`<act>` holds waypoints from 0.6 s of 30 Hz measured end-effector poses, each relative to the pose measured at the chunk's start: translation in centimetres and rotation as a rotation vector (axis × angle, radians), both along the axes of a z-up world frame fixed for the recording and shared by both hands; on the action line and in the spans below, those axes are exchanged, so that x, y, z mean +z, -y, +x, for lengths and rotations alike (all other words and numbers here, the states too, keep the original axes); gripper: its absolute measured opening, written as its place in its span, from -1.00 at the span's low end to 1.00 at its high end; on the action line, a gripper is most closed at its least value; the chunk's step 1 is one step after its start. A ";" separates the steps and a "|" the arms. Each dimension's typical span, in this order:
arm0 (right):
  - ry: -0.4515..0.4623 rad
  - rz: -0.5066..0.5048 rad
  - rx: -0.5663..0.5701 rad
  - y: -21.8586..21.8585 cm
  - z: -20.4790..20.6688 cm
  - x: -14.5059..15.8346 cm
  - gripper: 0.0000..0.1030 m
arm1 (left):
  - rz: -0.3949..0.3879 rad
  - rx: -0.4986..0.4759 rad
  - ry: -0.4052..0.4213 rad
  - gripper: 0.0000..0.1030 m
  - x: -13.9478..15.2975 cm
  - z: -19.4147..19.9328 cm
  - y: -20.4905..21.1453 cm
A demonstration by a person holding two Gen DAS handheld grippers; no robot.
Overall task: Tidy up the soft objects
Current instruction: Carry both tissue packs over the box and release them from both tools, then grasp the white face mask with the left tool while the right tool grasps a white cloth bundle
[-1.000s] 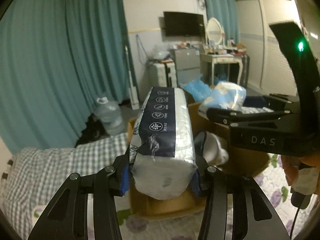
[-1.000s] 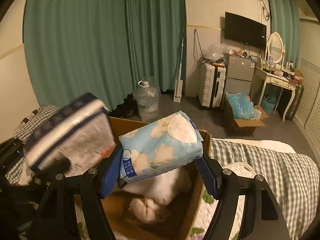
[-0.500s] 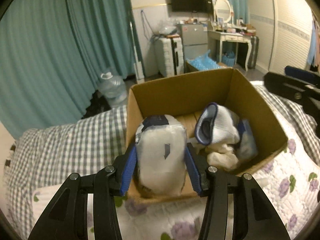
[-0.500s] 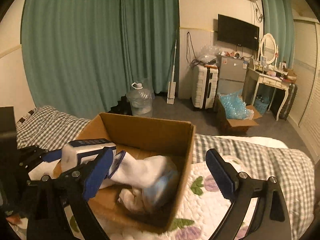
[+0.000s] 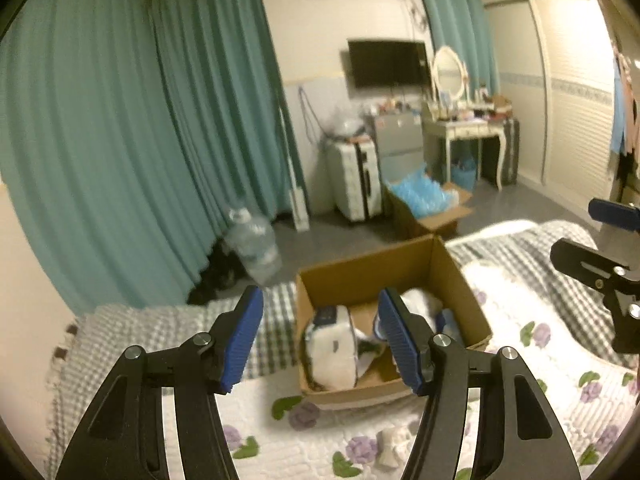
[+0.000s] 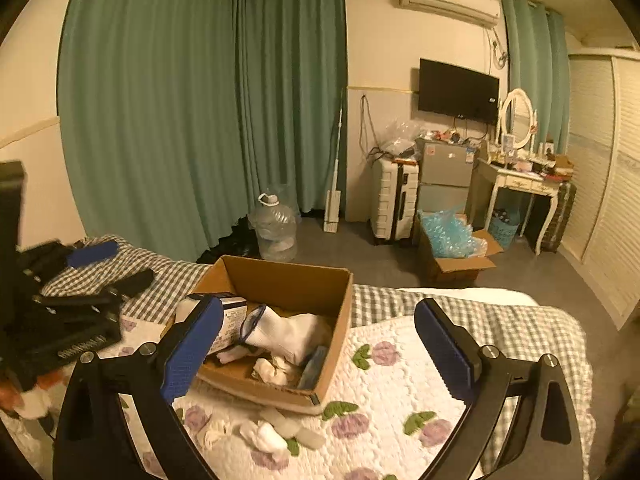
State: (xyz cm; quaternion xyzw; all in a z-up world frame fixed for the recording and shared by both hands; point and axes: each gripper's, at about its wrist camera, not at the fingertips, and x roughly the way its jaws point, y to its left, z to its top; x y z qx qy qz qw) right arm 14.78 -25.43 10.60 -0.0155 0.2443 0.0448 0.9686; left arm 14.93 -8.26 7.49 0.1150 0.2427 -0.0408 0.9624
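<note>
Two tools, one in each hand, and both stand released with nothing between their blue pads: my left tool [image 5: 320,340] hangs above the near edge of the cardboard box [image 5: 372,272], my right tool [image 6: 316,344] a little back from it. Inside the box lie the navy-banded tissue pack [image 5: 332,344] at its left end, a white sock [image 6: 288,334] leaning across the middle, and a pale blue pack [image 6: 314,366] against the right wall. Small white soft pieces [image 6: 264,434] sit loose on the flowered quilt [image 6: 384,392] just in front of the box. I judge these come next; they are small and limp, so a shallow pinch could snag the quilt or drop one short of the box.
</note>
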 end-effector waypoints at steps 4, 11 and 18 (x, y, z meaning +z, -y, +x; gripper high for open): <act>0.031 -0.036 -0.012 -0.5 -2.9 1.2 0.95 | -0.044 0.031 0.030 0.19 0.3 -3.7 -1.9; 0.030 -0.012 0.000 -2.3 -7.2 -1.1 0.96 | -0.100 0.130 0.038 0.19 -2.2 -9.4 -4.7; -0.144 0.050 0.011 -3.6 -5.2 -10.5 0.96 | -0.122 0.147 0.005 0.19 -7.3 -10.0 -4.1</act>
